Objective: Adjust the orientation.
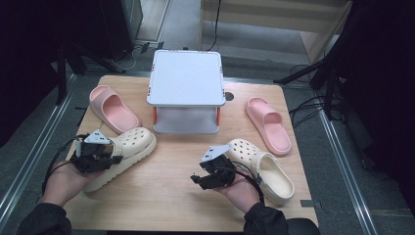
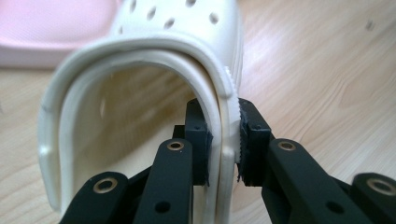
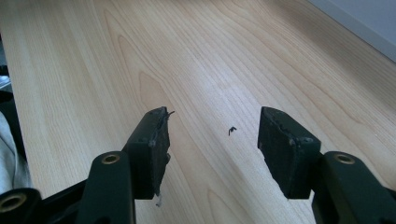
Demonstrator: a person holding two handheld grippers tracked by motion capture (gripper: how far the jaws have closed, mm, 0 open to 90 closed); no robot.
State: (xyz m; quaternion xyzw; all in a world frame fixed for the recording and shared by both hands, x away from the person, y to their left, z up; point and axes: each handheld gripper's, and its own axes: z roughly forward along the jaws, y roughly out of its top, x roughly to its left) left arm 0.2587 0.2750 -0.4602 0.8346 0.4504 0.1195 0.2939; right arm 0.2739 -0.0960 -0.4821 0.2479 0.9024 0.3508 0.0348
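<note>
A cream clog (image 1: 129,147) lies at the table's left. My left gripper (image 1: 113,159) is shut on its heel-side wall. In the left gripper view one pad sits inside the opening and the other against the ridged outer side of the clog (image 2: 187,32), with the left gripper (image 2: 222,128) pinching the wall. A second cream clog (image 1: 266,169) lies at the right, just beside the hand that holds my right gripper (image 1: 198,179). The right gripper (image 3: 212,130) stands open over bare wood with nothing between its pads.
A white two-level stand (image 1: 186,78) sits at the back middle of the wooden table (image 1: 166,196). A pink slipper (image 1: 112,107) lies left of it and touches the held clog's toe; another pink slipper (image 1: 268,125) lies to its right.
</note>
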